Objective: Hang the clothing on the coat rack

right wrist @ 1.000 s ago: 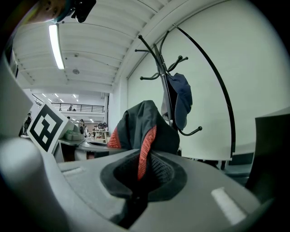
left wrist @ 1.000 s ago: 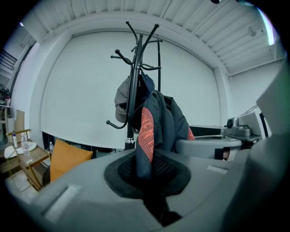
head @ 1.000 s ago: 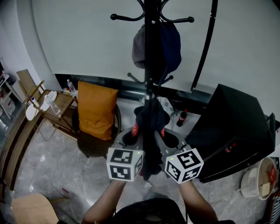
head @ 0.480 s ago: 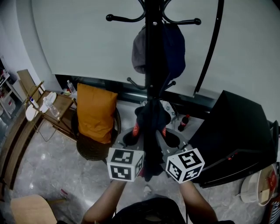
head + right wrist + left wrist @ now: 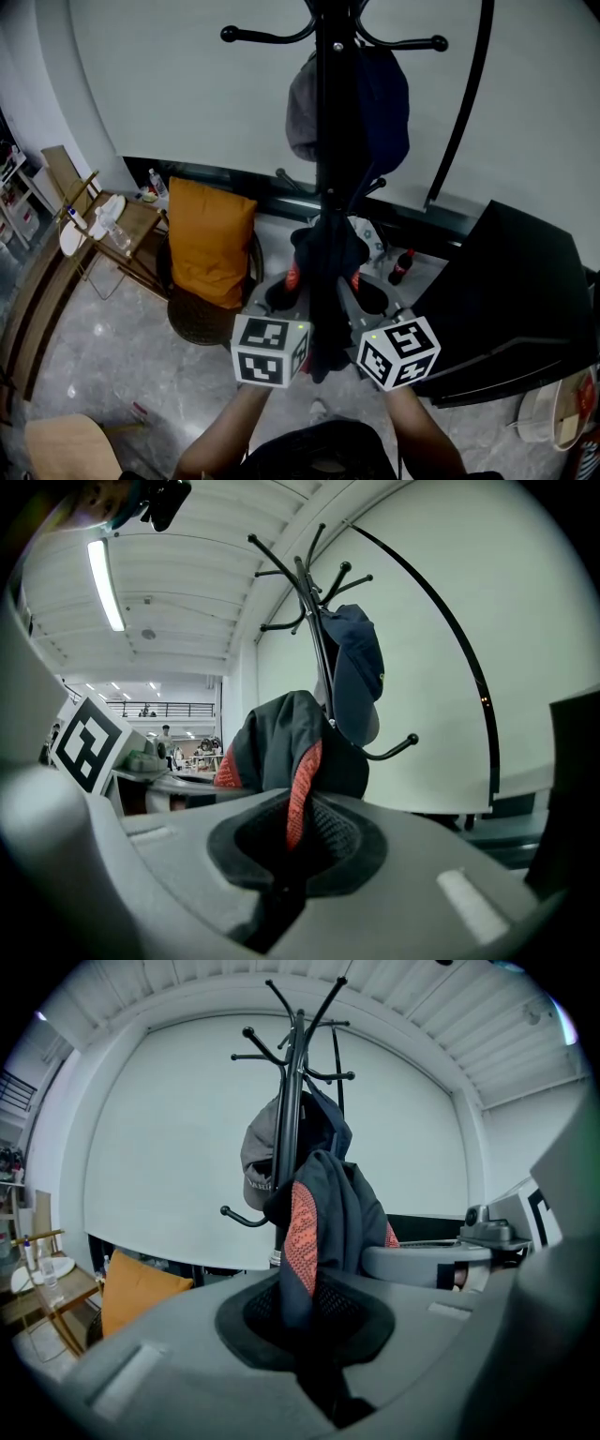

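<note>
White wall (image 5: 169,84) behind, left gripper (image 5: 284,298) and right gripper (image 5: 364,302) clamp a garment (image 5: 326,255) (orange-trimmed) near the coat rack (image 5: 330,141), likely for hanging.

dark garment (image 5: 286,752) between clamped jaws

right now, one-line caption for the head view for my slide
The left gripper and right gripper clamp a dark garment with red trim before a black coat rack holding a cap.
</note>
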The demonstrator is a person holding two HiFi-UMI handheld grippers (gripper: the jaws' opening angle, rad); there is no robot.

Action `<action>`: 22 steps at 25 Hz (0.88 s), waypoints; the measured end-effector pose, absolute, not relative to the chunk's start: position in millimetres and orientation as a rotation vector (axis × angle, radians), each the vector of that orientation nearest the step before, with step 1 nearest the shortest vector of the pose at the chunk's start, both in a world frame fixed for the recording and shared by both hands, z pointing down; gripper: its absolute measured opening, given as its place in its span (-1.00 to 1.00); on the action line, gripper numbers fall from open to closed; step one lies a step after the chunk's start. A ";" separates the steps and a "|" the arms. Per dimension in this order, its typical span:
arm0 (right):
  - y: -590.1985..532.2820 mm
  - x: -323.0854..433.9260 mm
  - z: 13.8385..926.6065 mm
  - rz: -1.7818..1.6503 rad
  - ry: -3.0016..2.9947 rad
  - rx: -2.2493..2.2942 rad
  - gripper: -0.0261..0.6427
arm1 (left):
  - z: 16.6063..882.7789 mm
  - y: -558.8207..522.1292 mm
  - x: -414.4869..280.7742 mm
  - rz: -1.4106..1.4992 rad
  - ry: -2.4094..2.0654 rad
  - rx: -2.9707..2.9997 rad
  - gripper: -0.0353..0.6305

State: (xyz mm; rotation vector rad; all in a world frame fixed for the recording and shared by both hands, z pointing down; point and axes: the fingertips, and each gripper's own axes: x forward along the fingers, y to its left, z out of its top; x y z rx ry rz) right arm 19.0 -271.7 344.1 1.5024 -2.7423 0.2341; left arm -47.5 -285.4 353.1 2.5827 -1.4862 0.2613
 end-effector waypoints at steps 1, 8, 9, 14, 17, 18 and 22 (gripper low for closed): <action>-274.1 19.4 345.1 0.239 -2.744 1.500 -0.84 | 353.6 -287.2 -47.3 0.264 -1.488 2.582 -0.81; -291.7 17.9 349.6 0.258 -2.760 1.477 -0.84 | 355.7 -302.4 -46.4 0.283 -1.505 2.574 -0.81; -294.0 17.7 350.3 0.261 -2.762 1.474 -0.84 | 356.0 -304.4 -46.3 0.285 -1.508 2.573 -0.81; -305.6 17.8 353.0 0.278 -2.767 1.464 -0.84 | 358.9 -314.6 -44.1 0.296 -1.506 2.573 -0.81; -310.9 16.0 353.8 0.282 -2.773 1.452 -0.84 | 360.1 -321.5 -44.0 0.296 -1.506 2.569 -0.81; -312.5 15.7 354.0 0.282 -2.774 1.449 -0.84 | 360.4 -323.7 -43.9 0.294 -1.505 2.566 -0.81; -319.7 18.0 355.7 0.288 -2.772 1.454 -0.84 | 362.5 -331.6 -42.2 0.289 -1.499 2.559 -0.81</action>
